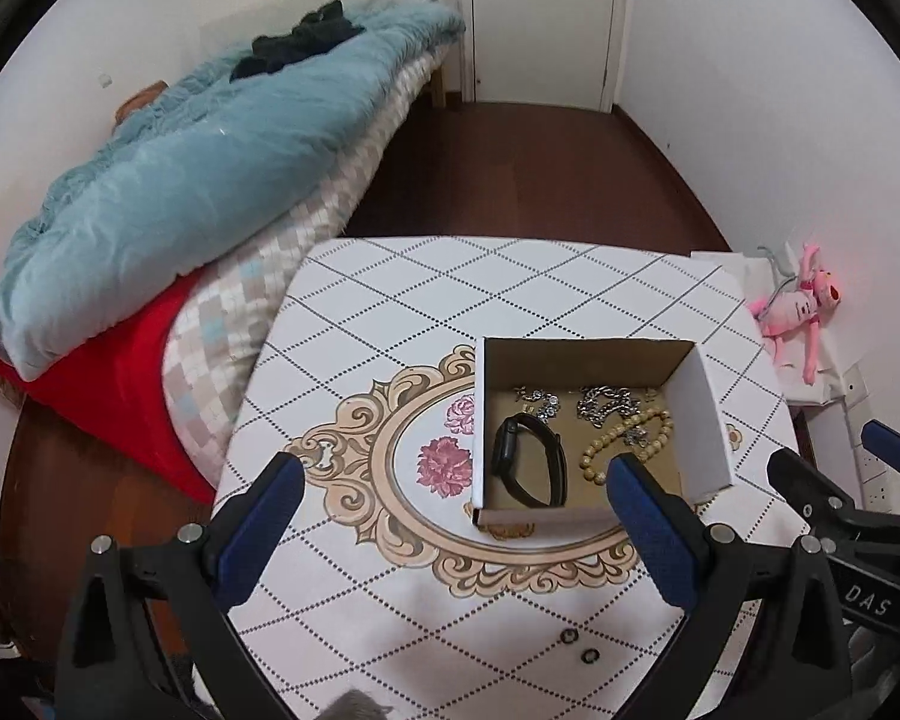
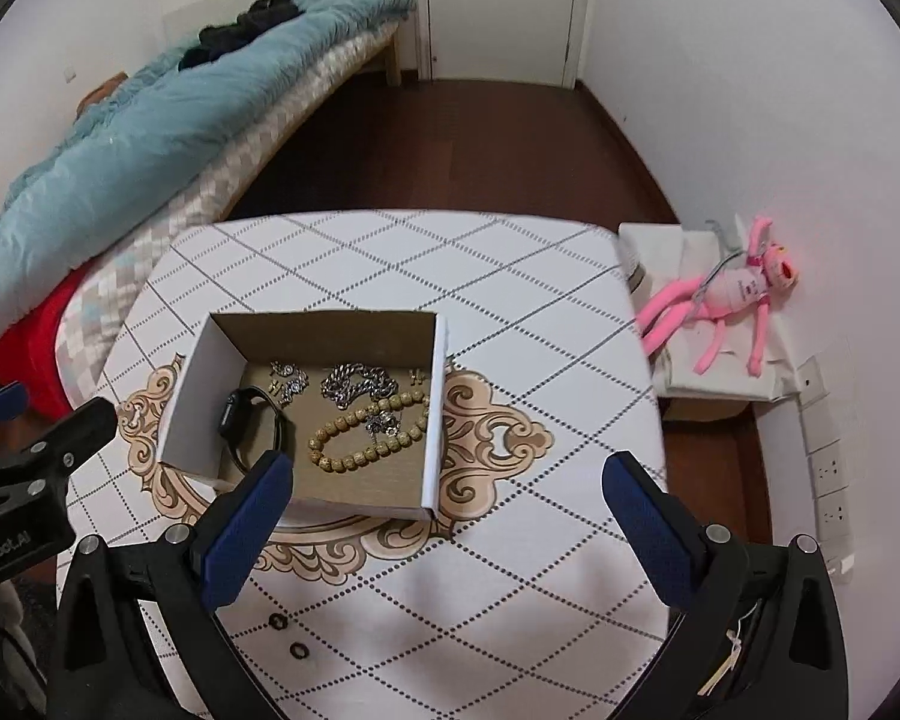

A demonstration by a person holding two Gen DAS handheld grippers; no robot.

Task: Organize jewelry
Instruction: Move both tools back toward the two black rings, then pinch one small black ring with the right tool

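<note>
Our left claw point(image 1: 453, 483) is released, its blue-padded fingers point(image 1: 267, 525) spread wide above the white surface with dotted diamond lines point(image 1: 390, 300), and it holds nothing. Our right claw point(image 2: 447, 483) is released as well and empty. Just beyond both claws stands the open brown cardboard box with white outer walls point(image 2: 435, 408). Inside it lie a black smartwatch with its strap point(image 2: 252, 420), a loop of beige wooden beads point(image 2: 354, 444), a heavy silver chain point(image 2: 360, 387) and smaller silver pieces point(image 2: 288, 381). Two small black rings point(image 2: 287, 636) lie on the surface outside the box, near the claws. Further away we see a bed with a light blue quilt point(image 1: 180, 168) and a pink plush toy point(image 2: 732, 294) beside the wall.
</note>
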